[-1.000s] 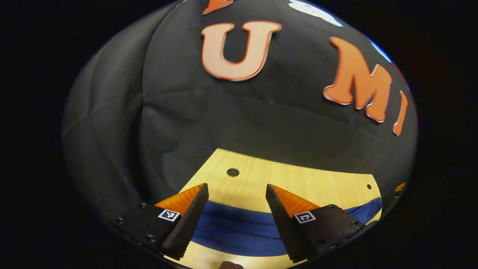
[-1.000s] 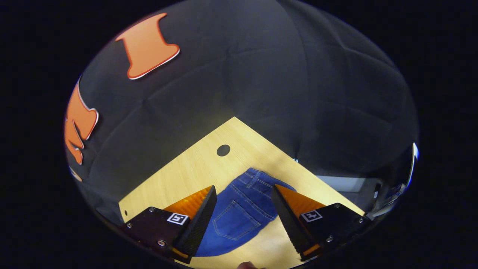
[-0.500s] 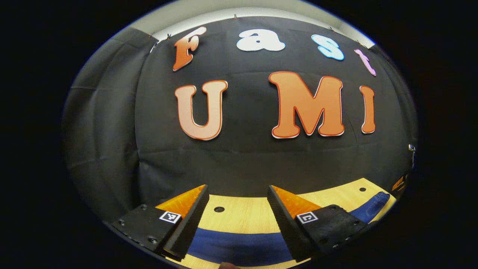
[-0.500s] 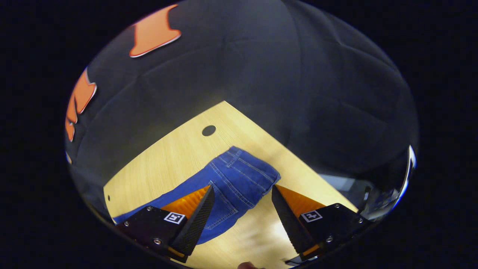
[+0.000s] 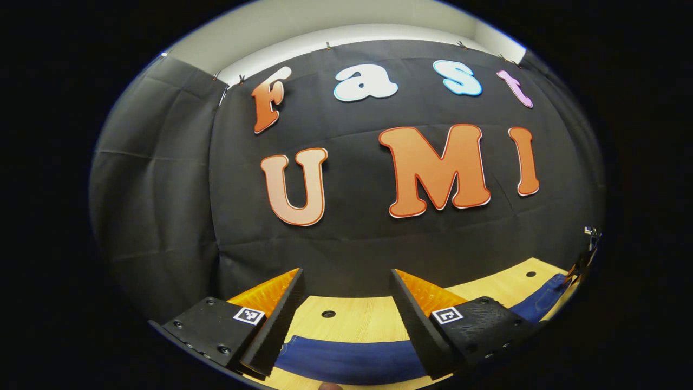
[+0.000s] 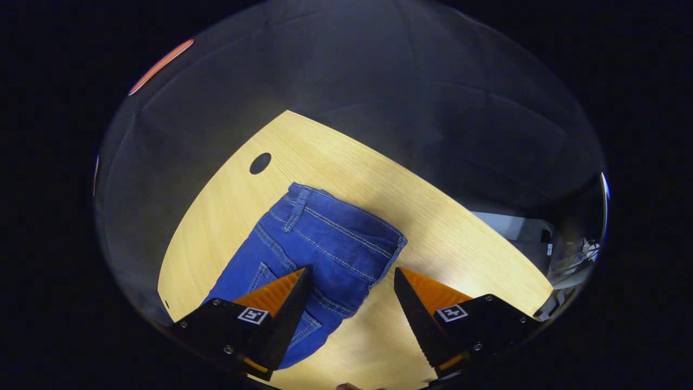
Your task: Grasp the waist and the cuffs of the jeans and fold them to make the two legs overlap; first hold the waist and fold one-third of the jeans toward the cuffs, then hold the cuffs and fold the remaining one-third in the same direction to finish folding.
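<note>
In the right gripper view, the right tongs [image 6: 349, 279] stand nearest, fingers spread wide and holding nothing. Their left finger overlaps the blue jeans [image 6: 319, 244] in the picture, while the right finger shows against bare wood; whether either touches the cloth I cannot tell. Beyond the fingertips the jeans lie flat on the pale wooden surface [image 6: 449, 238], seat side up, with a back pocket beside the left finger. The waist [image 6: 346, 214] is the far end, its band running across with a belt loop near the left corner. Farther on, a round dark hole [image 6: 260, 163] sits in the surface, well apart from the waist.

In the left gripper view, the left tongs [image 5: 346, 276] are likewise spread and empty. Between their fingers a band of the jeans [image 5: 352, 360] stretches across the surface [image 5: 363, 322], running out to the right edge. A small hole [image 5: 328, 314] lies just beyond the denim, and the booth wall [image 5: 162, 179] rises behind.
</note>
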Demonstrator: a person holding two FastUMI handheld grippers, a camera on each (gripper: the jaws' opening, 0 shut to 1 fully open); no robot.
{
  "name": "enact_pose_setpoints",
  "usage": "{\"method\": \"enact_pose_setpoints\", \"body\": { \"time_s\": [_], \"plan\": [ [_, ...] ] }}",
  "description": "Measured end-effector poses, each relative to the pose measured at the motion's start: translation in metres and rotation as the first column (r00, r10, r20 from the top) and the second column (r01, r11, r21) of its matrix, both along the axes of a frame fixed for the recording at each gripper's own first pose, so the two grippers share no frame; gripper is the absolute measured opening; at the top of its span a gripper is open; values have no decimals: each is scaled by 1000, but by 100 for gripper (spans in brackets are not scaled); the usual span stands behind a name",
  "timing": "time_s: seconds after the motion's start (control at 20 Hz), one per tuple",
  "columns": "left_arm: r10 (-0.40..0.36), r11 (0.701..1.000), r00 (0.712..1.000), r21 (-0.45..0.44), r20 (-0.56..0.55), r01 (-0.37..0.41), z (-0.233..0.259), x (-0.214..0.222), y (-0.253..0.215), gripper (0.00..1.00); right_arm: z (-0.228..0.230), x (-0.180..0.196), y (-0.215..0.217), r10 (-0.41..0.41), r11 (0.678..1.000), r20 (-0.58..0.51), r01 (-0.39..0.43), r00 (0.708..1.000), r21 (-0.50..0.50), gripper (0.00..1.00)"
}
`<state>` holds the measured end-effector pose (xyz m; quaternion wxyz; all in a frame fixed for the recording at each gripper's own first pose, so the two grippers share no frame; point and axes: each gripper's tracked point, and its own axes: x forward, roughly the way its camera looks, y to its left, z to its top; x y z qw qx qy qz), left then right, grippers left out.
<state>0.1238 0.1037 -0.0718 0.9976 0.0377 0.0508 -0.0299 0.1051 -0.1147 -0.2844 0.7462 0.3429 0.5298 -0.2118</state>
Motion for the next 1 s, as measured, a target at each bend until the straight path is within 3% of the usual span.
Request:
{"method": "enact_pose_setpoints", "body": {
  "time_s": [0.15,0.2,0.25,0.3,0.4,0.45,0.6,0.65,0.7,0.9,1.0],
  "plan": [
    [-2,1000,1000,-7,-24,2,-3,-10,-4,96,-18,8,2,-22,1000,-4,23,1000,10,96],
    [-8,1000,1000,-9,-30,8,-3,-13,-8,99,-18,8,1,-34,999,2,34,999,-8,100],
    [-8,1000,999,-3,-35,8,-5,-16,-11,97,-18,6,3,-17,1000,-10,17,1000,-6,87],
    [-10,1000,999,4,-39,10,-5,-19,-13,97,-19,7,1,-2,1000,3,2,1000,-22,90],
    [-17,1000,998,6,-52,17,-9,-23,-18,99,-18,10,5,11,1000,38,-11,999,0,78],
    [-17,1000,998,7,-65,18,-14,-25,-18,99,-18,11,14,-11,999,44,8,999,54,64],
    [-12,1000,997,24,-79,14,-18,-28,-19,99,-18,18,13,-110,985,76,99,991,139,45],
    [-16,999,997,30,-76,18,-17,-31,-20,98,-21,16,14,-94,984,77,81,993,161,39],
    [-12,999,998,37,-67,15,-14,-31,-19,98,-20,16,12,-92,985,82,78,992,156,34],
    [-1,1000,997,17,-82,3,-18,-32,-17,98,6,20,4,-8,999,151,0,988,50,34],
    [-5,1000,997,15,-77,6,-18,-32,-15,98,24,26,10,15,1000,199,-15,980,0,19]
  ]
}}
